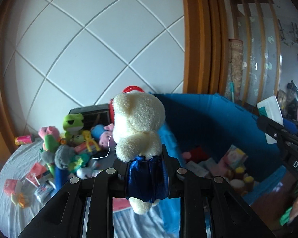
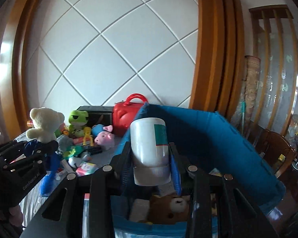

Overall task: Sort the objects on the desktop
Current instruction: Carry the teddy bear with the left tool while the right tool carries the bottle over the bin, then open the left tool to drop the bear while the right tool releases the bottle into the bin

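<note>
White diamond-panelled wall [image 2: 113, 45], orange wooden frame [image 2: 210, 45], wooden chair [image 2: 276, 148], slatted glass screen [image 2: 276, 59]

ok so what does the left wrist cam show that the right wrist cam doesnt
Only the left wrist view shows the pink pig plush and red can at the table's far left, plus boxes inside the blue bin.

Only the right wrist view shows the brown teddy in the bin and the whole red bag.

Both show the left gripper shut on the cream bear, the right gripper shut on the white bottle, and the green frog plush.
</note>
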A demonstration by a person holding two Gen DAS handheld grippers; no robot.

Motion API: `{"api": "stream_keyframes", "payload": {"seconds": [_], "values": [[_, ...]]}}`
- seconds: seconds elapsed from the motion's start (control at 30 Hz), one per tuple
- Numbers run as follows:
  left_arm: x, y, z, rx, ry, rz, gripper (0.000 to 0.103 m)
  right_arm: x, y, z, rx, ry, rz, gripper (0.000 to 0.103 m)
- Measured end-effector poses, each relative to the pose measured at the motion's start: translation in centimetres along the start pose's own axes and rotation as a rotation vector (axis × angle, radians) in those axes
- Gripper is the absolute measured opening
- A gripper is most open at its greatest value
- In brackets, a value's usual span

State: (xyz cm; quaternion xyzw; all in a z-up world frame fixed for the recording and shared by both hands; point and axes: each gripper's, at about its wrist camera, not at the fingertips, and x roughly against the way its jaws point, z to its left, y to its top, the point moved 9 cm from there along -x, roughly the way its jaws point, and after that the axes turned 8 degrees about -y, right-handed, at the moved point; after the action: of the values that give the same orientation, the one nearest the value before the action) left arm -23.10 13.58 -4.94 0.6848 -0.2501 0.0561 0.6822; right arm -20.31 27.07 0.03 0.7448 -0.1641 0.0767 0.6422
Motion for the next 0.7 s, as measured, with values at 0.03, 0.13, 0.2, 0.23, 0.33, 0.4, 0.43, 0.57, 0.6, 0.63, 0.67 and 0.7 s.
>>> {"api": "stream_keyframes", "payload": {"seconds": [0.03, 0.13, 0.2, 0.23, 0.33, 0.4, 0.43, 0.57, 0.6, 0.63, 0.67, 0.7], "values": [[-0.8, 0.5, -1.9, -0.007, -0.004, 0.003, 0.024, -0.6, -0.3, -2.3, -0.006, -0.014, 0.001, 0.035], [-3.7, 1.1, -6.7, -0.027, -0.022, 0.062, 0.024, -2.9, -1.4, -8.1, -0.029, -0.042, 0.04, 0.035], [-5.9, 1.2, -9.1, -0.043, -0.02, 0.109, 0.024, -4.9, -2.1, -11.2, -0.04, -0.057, 0.077, 0.035], [-7.1, 1.2, -10.0, -0.053, -0.012, 0.13, 0.024, -6.0, -2.4, -12.7, -0.046, -0.066, 0.091, 0.035], [-10.1, 0.8, -11.3, -0.063, 0.019, 0.186, 0.024, -8.6, -3.2, -16.5, -0.08, -0.085, 0.119, 0.035], [-11.5, 0.2, -11.9, -0.05, 0.029, 0.222, 0.024, -10.0, -3.8, -18.2, -0.099, -0.086, 0.136, 0.035], [-12.0, -0.2, -12.1, -0.047, 0.026, 0.248, 0.024, -10.5, -4.1, -18.6, -0.104, -0.081, 0.142, 0.035], [-12.1, -0.4, -12.6, -0.068, 0.054, 0.239, 0.025, -11.7, -4.5, -19.7, -0.152, -0.014, 0.143, 0.035], [-12.1, -0.5, -12.7, -0.068, 0.06, 0.237, 0.025, -11.7, -4.6, -19.8, -0.161, -0.007, 0.141, 0.035], [-12.1, -0.6, -12.6, -0.059, 0.062, 0.241, 0.026, -11.8, -4.7, -19.9, -0.168, -0.002, 0.143, 0.035], [-12.2, -0.6, -12.4, -0.049, 0.064, 0.244, 0.027, -11.8, -4.7, -20.0, -0.17, -0.003, 0.142, 0.035], [-12.4, -0.7, -12.3, -0.041, 0.063, 0.247, 0.027, -11.8, -4.6, -20.1, -0.171, -0.004, 0.14, 0.035]]}}
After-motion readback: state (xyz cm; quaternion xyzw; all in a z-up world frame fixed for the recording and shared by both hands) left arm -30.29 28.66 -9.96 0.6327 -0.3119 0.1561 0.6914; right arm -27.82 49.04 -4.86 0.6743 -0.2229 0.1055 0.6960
